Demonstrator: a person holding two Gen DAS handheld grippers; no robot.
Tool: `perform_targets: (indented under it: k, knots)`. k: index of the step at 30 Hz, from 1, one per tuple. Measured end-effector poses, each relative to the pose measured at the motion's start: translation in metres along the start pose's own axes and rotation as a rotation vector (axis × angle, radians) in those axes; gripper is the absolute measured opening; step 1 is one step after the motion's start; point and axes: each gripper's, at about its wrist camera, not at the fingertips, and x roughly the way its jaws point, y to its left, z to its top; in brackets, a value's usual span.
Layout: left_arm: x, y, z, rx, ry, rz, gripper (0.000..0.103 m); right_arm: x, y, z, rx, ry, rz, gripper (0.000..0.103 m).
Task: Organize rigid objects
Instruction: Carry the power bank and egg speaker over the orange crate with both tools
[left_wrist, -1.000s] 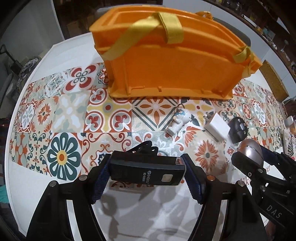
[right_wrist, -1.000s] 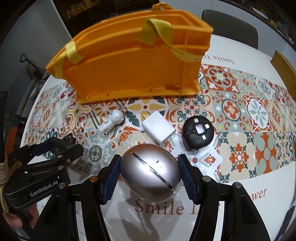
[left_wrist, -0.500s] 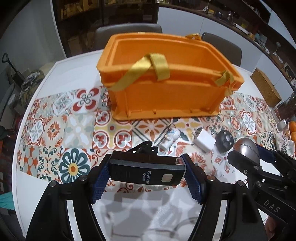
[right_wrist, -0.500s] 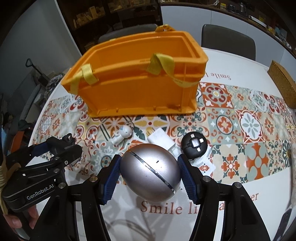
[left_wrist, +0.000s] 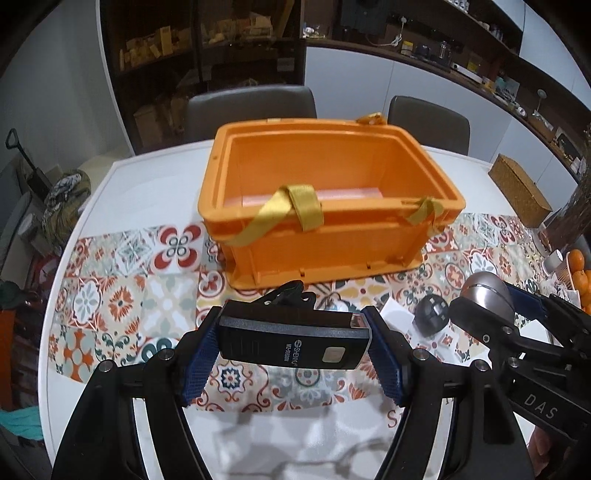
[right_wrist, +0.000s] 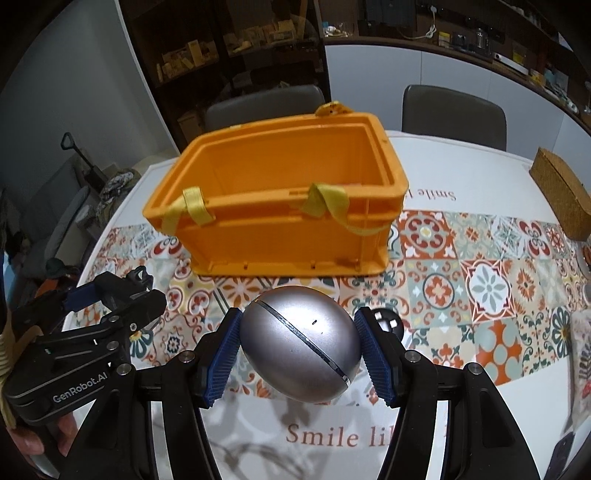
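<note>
A: Two grippers, both loaded. The left gripper (left_wrist: 293, 345) clamps a flat black device (left_wrist: 293, 341) crosswise, one blue pad on each short end, white lettering and a pale square button facing up.

B: And the right?

A: The right gripper (right_wrist: 300, 350) squeezes a silver egg (right_wrist: 300, 341), a shiny seam running slantwise across the shell. The pads (right_wrist: 221, 363) press on both flanks.

B: Are they resting on anything?

A: No. Both loads hang in the air above the table (left_wrist: 155, 162), on the near side of the crate (left_wrist: 325, 206).

B: Describe the crate.

A: Orange plastic, open-topped, standing upright on the tiled runner (left_wrist: 122, 291). A yellow strap (left_wrist: 291, 210) droops over its near wall. A pale pinkish flat thing lies on its floor; I cannot tell what it is.

B: What lies loose on the runner?

A: Between crate and grippers: a white block (left_wrist: 397, 314) and, just beside it, a black ball (left_wrist: 432, 319) with pale patches. A small white thing shows behind the device, mostly hidden.

B: Anything further off?

A: A woven box (right_wrist: 561, 192) near the table's right edge, two grey chairs (left_wrist: 251, 107) behind, and dark shelves (left_wrist: 192, 48) beyond them.
</note>
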Motion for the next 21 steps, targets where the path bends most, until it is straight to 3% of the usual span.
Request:
perform_targets:
  k: [21]
  knots:
    - [-0.02,0.005,0.054,0.002,-0.08,-0.013,0.074,-0.017,0.01,0.048,-0.029,-0.109,0.013,0.062]
